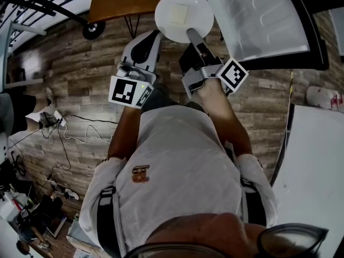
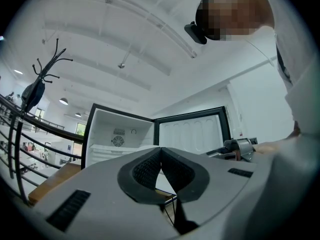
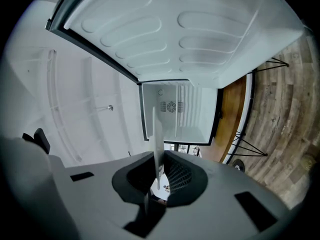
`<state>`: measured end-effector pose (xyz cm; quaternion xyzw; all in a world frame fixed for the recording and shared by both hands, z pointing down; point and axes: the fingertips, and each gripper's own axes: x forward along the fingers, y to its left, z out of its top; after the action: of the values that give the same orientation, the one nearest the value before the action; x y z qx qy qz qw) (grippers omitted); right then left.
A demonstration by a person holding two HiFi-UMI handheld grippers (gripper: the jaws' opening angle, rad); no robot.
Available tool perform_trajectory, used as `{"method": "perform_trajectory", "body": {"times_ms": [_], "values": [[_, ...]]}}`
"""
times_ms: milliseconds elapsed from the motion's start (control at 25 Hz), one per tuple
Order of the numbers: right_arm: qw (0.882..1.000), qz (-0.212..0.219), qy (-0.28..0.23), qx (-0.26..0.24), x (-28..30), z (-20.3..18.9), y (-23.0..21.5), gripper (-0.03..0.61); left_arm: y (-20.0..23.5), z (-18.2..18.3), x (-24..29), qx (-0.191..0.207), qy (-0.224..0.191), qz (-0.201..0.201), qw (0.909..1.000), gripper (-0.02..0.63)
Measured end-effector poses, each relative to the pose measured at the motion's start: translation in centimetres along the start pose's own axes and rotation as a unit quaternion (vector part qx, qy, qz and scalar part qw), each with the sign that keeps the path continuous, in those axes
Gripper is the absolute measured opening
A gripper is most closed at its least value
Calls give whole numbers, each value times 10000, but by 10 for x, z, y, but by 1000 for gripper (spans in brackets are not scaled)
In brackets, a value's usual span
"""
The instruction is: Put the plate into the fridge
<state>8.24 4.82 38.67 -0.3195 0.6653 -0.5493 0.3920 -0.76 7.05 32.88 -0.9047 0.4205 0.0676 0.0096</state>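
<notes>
The wood floor (image 1: pixel 80 85) shows only in the view from the head, and it fills most of that picture. The person stands on it in a pale shirt, both arms stretched out in front.

The fridge (image 2: pixel 117 134) is open. The left gripper view looks right into it: white walls, a round vent at the back and a shelf. From the head you cannot see inside at all. You only see the fridge door (image 1: pixel 258 18), swung wide, with its bumpy white inner side up.

A brown table (image 1: pixel 115 1) stands next to the fridge. The left gripper view also catches a coat stand (image 2: pixel 42 71), which no other view shows.

The plate (image 1: pixel 184 12) is white and round. It is up in the air in front of the open fridge, not inside it. From the head you see its whole top, with a pale square thing (image 1: pixel 179 13) lying on it. The right gripper view sees the plate only from the side, as a thin white strip, so the square thing is hidden there.

The right gripper (image 1: pixel 192 35) pinches the near rim of the plate between its two fingers.

The left gripper (image 1: pixel 150 36) is just beside it, left of the plate. Its fingers are pressed together with nothing between them.
</notes>
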Motion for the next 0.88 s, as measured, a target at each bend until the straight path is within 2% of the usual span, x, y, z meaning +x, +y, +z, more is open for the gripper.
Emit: {"method": "perform_trajectory", "body": {"times_ms": [280, 520, 720, 880], "values": [[9996, -50, -266, -7, 100, 30, -2, 51, 83, 12, 61, 145, 40, -203, 9997, 18], [9984, -3, -567, -21, 105, 36, -6, 51, 91, 7, 62, 170, -12, -403, 9990, 18], [9966, -65, -819, -40, 185, 68, -21, 51, 158, -1, 109, 99, -17, -535, 9985, 18], [9946, -50, -1034, -94, 214, 78, -9, 51, 179, 11, 121, 96, -49, -711, 9974, 18]]}}
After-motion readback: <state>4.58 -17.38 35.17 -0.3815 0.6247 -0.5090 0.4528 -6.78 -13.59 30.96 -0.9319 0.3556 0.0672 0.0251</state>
